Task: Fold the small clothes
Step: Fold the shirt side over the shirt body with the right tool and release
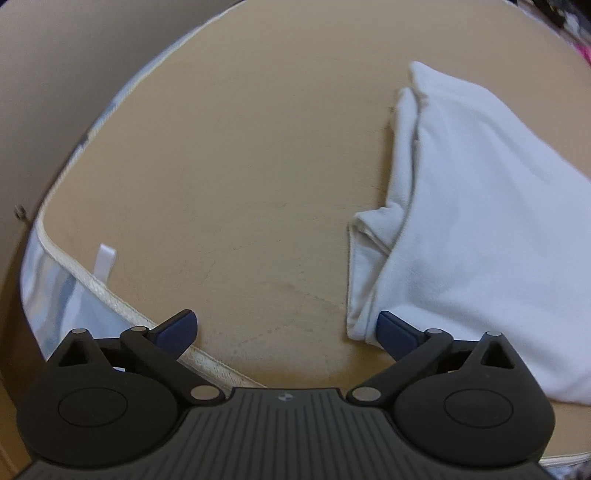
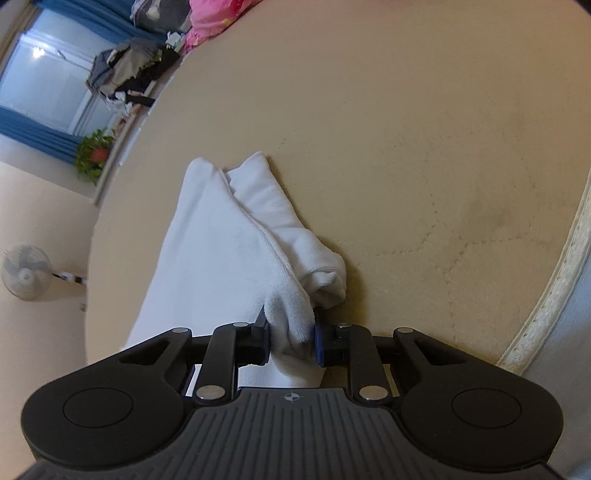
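A white garment [image 1: 480,206] lies partly folded on a tan mattress [image 1: 240,166], at the right of the left wrist view. My left gripper [image 1: 288,328] is open and empty, its right fingertip [image 1: 391,328] touching the garment's near left corner. In the right wrist view the same white garment [image 2: 221,240] stretches away from me in long folds. My right gripper [image 2: 291,339] is shut on a bunched edge of it at the near end, holding it just above the mattress [image 2: 424,166].
The mattress's piped edge [image 1: 110,299] runs along the left, with a white tag [image 1: 105,260] by it. Far off lie a pile of dark clothes [image 2: 125,74], pink fabric [image 2: 214,18], a plant [image 2: 92,151], blue curtains and a fan [image 2: 26,273].
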The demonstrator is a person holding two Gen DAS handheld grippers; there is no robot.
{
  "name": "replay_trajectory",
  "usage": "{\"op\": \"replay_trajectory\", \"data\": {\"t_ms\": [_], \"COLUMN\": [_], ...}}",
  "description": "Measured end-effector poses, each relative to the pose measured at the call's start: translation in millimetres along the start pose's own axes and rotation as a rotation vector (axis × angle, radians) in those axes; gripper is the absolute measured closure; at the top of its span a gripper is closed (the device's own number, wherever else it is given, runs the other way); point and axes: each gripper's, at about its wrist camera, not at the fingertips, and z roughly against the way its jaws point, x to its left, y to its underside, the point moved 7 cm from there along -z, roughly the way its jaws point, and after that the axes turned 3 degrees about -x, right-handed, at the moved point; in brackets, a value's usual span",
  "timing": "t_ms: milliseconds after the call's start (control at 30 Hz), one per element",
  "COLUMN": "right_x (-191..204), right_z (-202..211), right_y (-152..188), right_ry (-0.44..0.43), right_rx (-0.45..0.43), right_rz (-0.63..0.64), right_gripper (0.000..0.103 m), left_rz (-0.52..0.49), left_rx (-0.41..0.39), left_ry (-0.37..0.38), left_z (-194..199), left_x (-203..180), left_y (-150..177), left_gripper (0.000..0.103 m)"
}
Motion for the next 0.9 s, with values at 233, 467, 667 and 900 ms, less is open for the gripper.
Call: {"op": "replay_trajectory", "data": {"t_ms": [233, 467, 667, 900], "right_x": [83.5, 264.6, 276.9, 241.1], "right_z": [18.3, 47.1, 22.1, 63.6], "right_y": [1.7, 137.1, 320.6, 317.2], "right_ry": [0.122, -0.091, -0.212, -0.347], "right_rx": [-0.098, -0.194, 0.158, 0.267], "right_rz": [0.355, 1.05, 1.447, 1.365], "right_gripper": [0.085, 0.086, 0.071, 0.041], "left_rz": [0.057, 0.165, 0.187, 0.142], "left_rx": [0.012, 0.042, 0.066, 0.043], "left_ry": [0.01, 0.022, 0.025, 0.069], "left_z": [8.4, 8.4, 3.6, 8.2], "left_x": [34.7, 92.2, 118.0, 112.4], "left_y": [2.4, 6.5, 19.3, 24.7], "left_gripper": [0.001, 0.001, 0.001, 0.001]}}
